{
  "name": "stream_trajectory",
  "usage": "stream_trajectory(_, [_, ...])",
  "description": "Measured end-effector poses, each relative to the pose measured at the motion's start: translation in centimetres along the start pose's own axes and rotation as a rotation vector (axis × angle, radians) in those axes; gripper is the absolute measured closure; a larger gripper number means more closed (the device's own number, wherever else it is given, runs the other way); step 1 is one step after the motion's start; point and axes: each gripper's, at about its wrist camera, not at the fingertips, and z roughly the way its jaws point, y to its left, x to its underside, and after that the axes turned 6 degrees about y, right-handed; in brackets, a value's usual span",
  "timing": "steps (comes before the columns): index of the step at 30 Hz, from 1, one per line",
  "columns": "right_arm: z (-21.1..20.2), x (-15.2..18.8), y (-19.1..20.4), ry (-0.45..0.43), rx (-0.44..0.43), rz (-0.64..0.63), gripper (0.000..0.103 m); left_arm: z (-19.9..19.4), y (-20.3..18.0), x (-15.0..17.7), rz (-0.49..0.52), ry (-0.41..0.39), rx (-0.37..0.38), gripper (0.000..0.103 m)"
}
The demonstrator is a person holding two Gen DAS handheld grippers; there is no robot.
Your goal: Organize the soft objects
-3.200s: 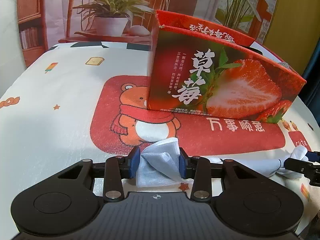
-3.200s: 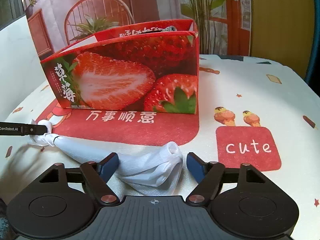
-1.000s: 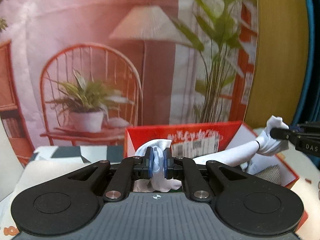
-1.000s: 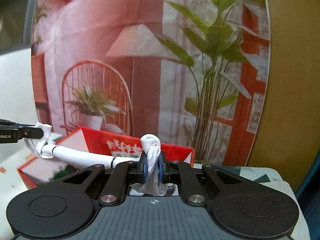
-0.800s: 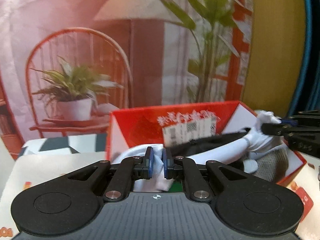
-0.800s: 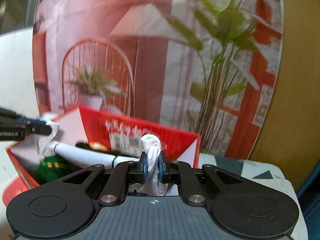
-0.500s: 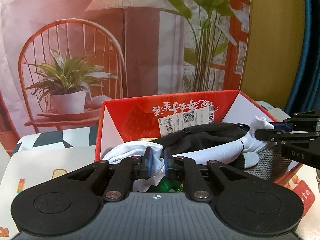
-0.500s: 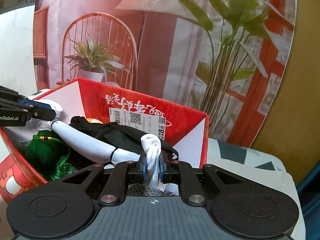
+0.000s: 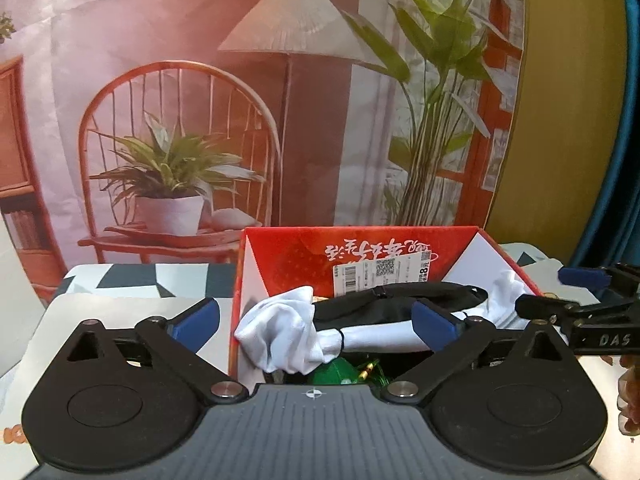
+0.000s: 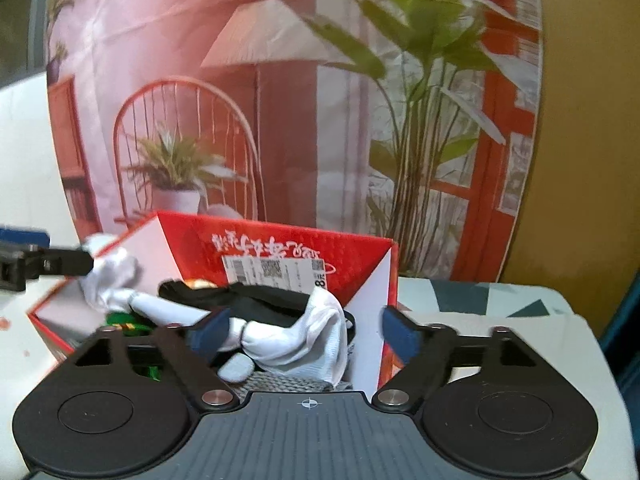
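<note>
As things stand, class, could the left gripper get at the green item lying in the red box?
Probably not directly: the white sock and a black cloth lie across the green item, though the left gripper is open above the red box.

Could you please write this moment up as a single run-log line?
left tool: open | right tool: open | white sock: released, lying inside red strawberry box across black cloth | phase: drop done

A long white fabric sock (image 9: 360,336) is lying inside the red cardboard strawberry box (image 9: 288,264), ahead of both spread claws, over a black cloth strap (image 9: 392,302).
</note>
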Motion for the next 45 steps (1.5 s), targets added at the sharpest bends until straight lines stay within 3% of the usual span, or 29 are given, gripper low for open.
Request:
stream_trajectory(3, [-1.2, -0.1, -0.2, -0.021, -0.016, 0.045, 0.001, -1.4, -0.1, 0.3, -0.002, -0.004, -0.027, 0.0])
stream_trajectory(13, [-5.0, -0.8, 1.1, -0.072, -0.046, 0.055, 0.0, -6.1, -1.4, 0.1, 0.028, -0.05, -0.177, 0.0])
stream_trajectory(19, [-7.7, -1.1, 2.3, -0.096, -0.05, 0.047, 0.0, -9.2, -1.6, -0.2, -0.003, -0.06, -0.154, 0.0])
stream_trajectory(27, [-12.2, -1.7, 4.0, -0.132, -0.051, 0.037, 0.0, -14.4, -1.8, 0.4, -0.076, -0.14, -0.15, 0.0])
stream_trajectory(45, [-24.5, -2.1, 6.6, -0.223, -0.018, 0.028, 0.0, -26.6, -3.6, 1.5, -0.085, -0.229, -0.188, 0.0])
